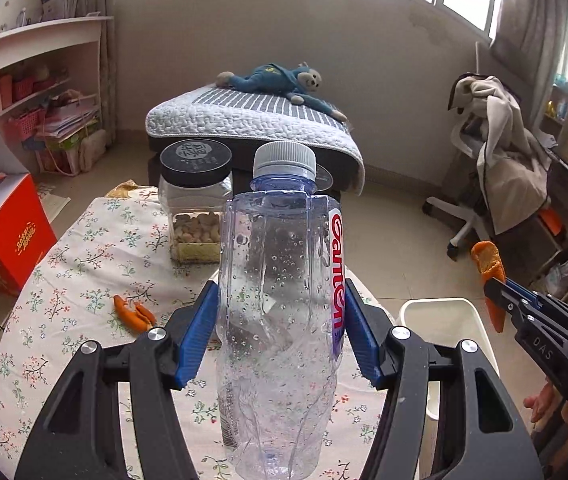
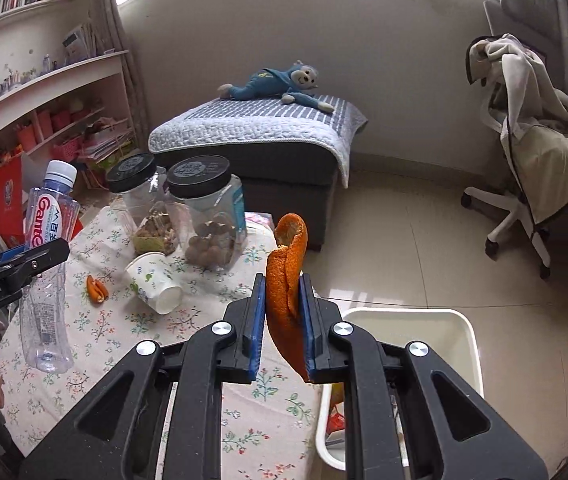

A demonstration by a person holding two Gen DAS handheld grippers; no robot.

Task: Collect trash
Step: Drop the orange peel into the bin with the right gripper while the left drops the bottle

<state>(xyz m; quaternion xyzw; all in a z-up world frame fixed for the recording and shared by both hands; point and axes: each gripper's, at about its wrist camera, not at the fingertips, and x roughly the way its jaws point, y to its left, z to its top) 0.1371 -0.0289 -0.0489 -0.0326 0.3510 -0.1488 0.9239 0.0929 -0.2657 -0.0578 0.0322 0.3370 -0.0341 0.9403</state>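
My left gripper [image 1: 280, 328] is shut on an empty clear plastic bottle [image 1: 280, 300] with a white cap, held upright above the floral table; the same bottle [image 2: 46, 264] shows at the left of the right wrist view. A curled strip of orange peel [image 2: 286, 280] stands up between the blue pads of my right gripper [image 2: 282, 324], which is shut on it just past the table's right edge; this peel [image 1: 490, 276] also appears in the left wrist view. Another small orange peel [image 1: 134, 314] [image 2: 96, 288] lies on the tablecloth. A white paper cup [image 2: 154, 282] lies tipped on its side.
A white bin [image 2: 436, 316] [image 1: 440, 312] stands on the floor at the table's right side. Two clear jars with black lids [image 2: 204, 216] [image 1: 194, 208] hold nuts at the table's far end. A red box [image 1: 4, 236], a grey ottoman [image 2: 256, 148] and an office chair [image 2: 532, 184] surround the table.
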